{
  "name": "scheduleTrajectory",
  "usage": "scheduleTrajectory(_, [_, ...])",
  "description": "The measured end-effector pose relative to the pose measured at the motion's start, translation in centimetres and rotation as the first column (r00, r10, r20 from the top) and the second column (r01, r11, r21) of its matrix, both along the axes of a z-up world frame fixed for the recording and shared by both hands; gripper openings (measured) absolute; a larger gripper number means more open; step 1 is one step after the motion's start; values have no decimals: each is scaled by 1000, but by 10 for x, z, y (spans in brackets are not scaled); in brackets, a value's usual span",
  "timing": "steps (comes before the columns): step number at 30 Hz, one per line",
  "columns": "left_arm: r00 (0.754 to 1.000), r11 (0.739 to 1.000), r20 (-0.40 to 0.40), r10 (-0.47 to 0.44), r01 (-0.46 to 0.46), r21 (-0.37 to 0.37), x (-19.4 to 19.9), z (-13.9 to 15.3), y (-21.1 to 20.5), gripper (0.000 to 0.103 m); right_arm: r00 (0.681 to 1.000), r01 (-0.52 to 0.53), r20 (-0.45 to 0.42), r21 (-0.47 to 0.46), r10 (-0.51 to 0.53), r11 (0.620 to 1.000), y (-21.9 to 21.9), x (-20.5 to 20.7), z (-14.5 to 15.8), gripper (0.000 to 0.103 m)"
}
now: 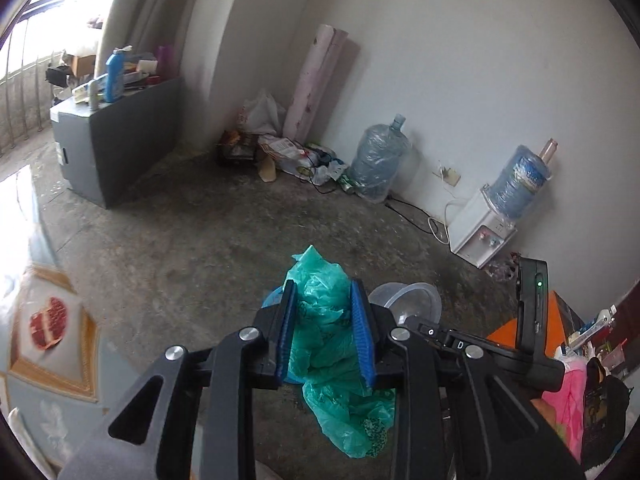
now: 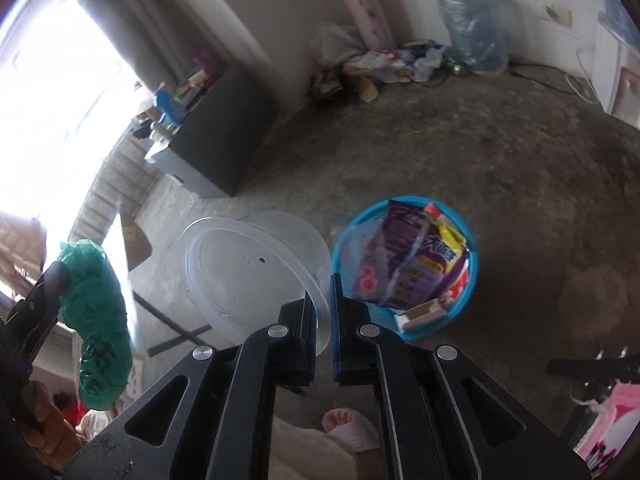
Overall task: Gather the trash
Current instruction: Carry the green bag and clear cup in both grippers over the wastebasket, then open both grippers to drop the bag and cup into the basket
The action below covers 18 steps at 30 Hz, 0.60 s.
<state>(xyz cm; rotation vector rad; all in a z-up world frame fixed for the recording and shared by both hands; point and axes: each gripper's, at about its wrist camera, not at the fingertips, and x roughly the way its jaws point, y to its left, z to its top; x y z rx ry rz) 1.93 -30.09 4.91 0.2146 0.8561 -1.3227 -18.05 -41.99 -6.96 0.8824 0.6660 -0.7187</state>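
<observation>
Carry-to-bin step, by my read. Left gripper (image 1: 326, 334) clamps a crumpled green plastic bag (image 1: 334, 356), lower centre of frame. Right gripper (image 2: 323, 320) pinches the rim of a clear plastic container (image 2: 248, 264), mid-frame. Blue bin (image 2: 406, 266), centre right, already holds wrappers. Next: bring each piece over the bin, then release

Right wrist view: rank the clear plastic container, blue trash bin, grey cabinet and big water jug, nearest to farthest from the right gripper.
1. Clear plastic container, its rim clamped in the right gripper.
2. Blue trash bin, just right on the floor.
3. Grey cabinet, upper left.
4. Water jug, far wall.
</observation>
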Motion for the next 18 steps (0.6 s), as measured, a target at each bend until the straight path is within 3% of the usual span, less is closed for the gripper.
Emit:
scheduleTrajectory(4, [999, 998, -10, -40, 41, 54, -5, -30, -67, 30, 997, 65, -33, 46, -64, 997, -37, 1, -26, 9])
scheduleTrajectory(5, [999, 996, -2, -49, 49, 80, -6, -41, -83, 41, 997, 76, -39, 65, -73, 995, -49, 4, -37, 11])
scheduleTrajectory(6, [999, 994, 12, -44, 43, 101, -6, -52, -96, 54, 996, 80, -51, 91, -75, 993, -59, 6, -50, 28])
scheduleTrajectory(7, [999, 993, 29, -29, 26, 119, -7, -63, -106, 58, 995, 82, -66, 139, -74, 987, -72, 11, -73, 50])
scheduleTrajectory(8, [999, 989, 53, -5, -3, 147, -6, -76, -116, 58, 995, 86, -71, 184, -74, 979, -81, 13, -91, 53])
scheduleTrajectory(10, [999, 980, 49, 6, -16, 197, -8, -93, -123, 58, 985, 124, -147, 231, -92, 965, -91, 15, -129, 53])
scheduleTrajectory(12, [1000, 976, 16, 24, -27, 215, -3, -101, -118, 58, 972, 176, -198, 249, -128, 952, -91, 8, -147, 53])
scheduleTrajectory(15, [999, 976, 0, 43, -42, 214, 1, -99, -103, 58, 975, 208, -139, 278, -174, 938, -80, -8, -148, 53])
scheduleTrajectory(18, [998, 978, 15, 65, -67, 197, 1, -87, -91, 58, 974, 214, -129, 235, -188, 948, -66, -17, -131, 53])
